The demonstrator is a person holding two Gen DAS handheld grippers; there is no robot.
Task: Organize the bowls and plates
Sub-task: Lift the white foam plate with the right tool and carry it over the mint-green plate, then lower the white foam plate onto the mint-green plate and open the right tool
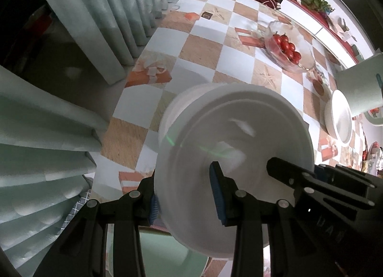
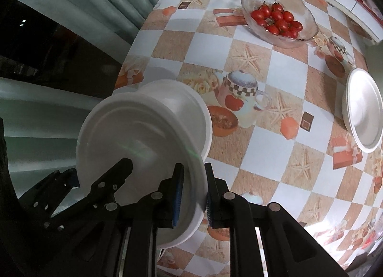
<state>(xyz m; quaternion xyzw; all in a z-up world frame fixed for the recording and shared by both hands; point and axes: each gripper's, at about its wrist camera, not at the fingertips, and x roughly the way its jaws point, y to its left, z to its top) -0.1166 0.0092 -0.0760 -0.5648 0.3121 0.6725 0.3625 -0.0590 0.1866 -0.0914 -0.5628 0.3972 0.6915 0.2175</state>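
Note:
A white plate (image 1: 237, 138) is held on edge above the checkered table (image 1: 210, 30), with a white bowl (image 1: 177, 109) right behind it. My left gripper (image 1: 186, 198) is shut on the plate's left rim. My right gripper (image 2: 192, 195) is shut on the plate's (image 2: 134, 138) right rim, and its fingers (image 1: 294, 179) show in the left wrist view. The bowl (image 2: 189, 107) sits just beyond the plate. A second white plate (image 2: 363, 109) lies on the table at the far right, also in the left wrist view (image 1: 340, 119).
A glass bowl of cherry tomatoes (image 2: 277, 18) stands at the back of the table, also in the left wrist view (image 1: 287, 47). Pale curtains (image 1: 47, 109) hang along the table's left edge. A white cylindrical container (image 1: 359, 85) stands at the right.

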